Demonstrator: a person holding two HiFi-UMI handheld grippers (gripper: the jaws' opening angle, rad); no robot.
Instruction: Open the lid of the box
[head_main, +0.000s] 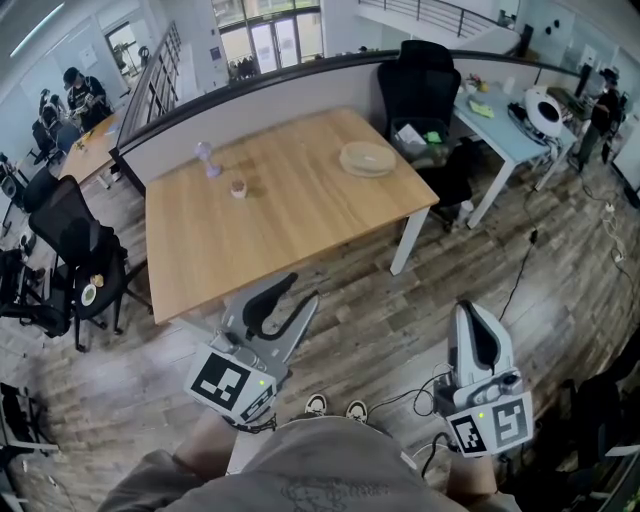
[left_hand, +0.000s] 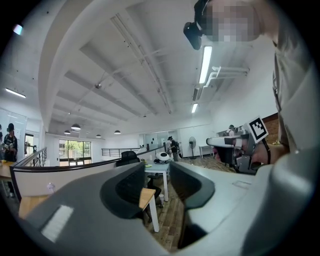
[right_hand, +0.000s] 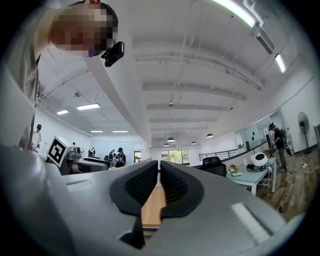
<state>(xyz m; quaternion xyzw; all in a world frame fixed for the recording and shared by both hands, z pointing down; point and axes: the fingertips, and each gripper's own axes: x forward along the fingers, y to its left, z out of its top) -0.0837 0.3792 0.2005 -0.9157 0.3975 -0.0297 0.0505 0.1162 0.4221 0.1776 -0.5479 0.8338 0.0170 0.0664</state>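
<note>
Left hand-held gripper (head_main: 300, 292) slightly spread, right hand-held gripper (head_main: 472, 312) pressed together, both empty, short of the bench (head_main: 300, 220). Seemingly pre-approach. Next: reach toward the round box (head_main: 367, 158), far right on the bench.

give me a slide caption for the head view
Before the wooden table: left gripper open, right gripper shut, both empty, round tan container untouched.

My head camera looks steeply down past my own body, with the worktop (head_main: 290, 210) ahead of me. The cameras on my left gripper (head_main: 305, 288) and right gripper (head_main: 470, 308) ride close behind their jaws and face level across the room. All three views share that worktop.
</note>
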